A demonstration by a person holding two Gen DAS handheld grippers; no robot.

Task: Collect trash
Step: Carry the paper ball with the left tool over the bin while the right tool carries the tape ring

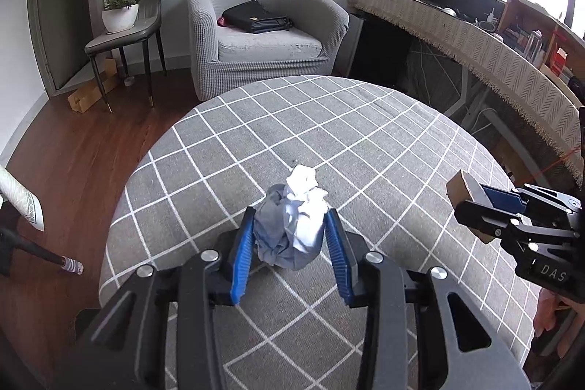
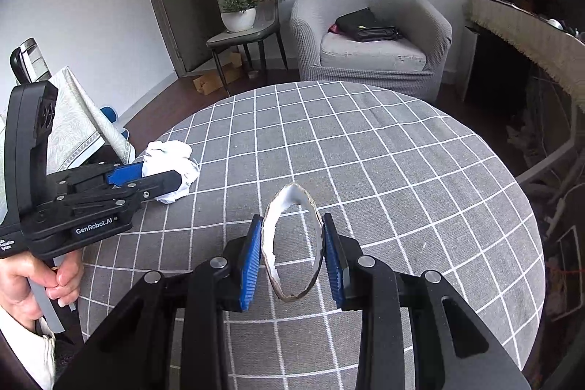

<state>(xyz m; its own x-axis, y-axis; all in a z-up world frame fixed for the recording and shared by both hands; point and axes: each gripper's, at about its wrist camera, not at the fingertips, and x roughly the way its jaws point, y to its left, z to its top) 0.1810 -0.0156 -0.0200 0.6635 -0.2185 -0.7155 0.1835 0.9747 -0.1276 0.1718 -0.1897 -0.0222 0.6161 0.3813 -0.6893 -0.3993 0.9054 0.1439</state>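
Both pieces are picked up but not binned: the left gripper [image 1: 289, 236] clamps the crumpled white-and-grey paper wad [image 1: 292, 225], the right gripper [image 2: 292, 254] pinches the squashed brown cardboard ring [image 2: 292, 243], both above the grey checked bench [image 2: 402, 170], with no bin visible.

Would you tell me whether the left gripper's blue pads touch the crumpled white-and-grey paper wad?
Touching: the left wrist view shows both pads pressed against the wad's sides.

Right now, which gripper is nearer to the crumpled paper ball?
Left. The left gripper is closed on the crumpled paper ball; the right gripper is off to its side, squeezing a cardboard ring.
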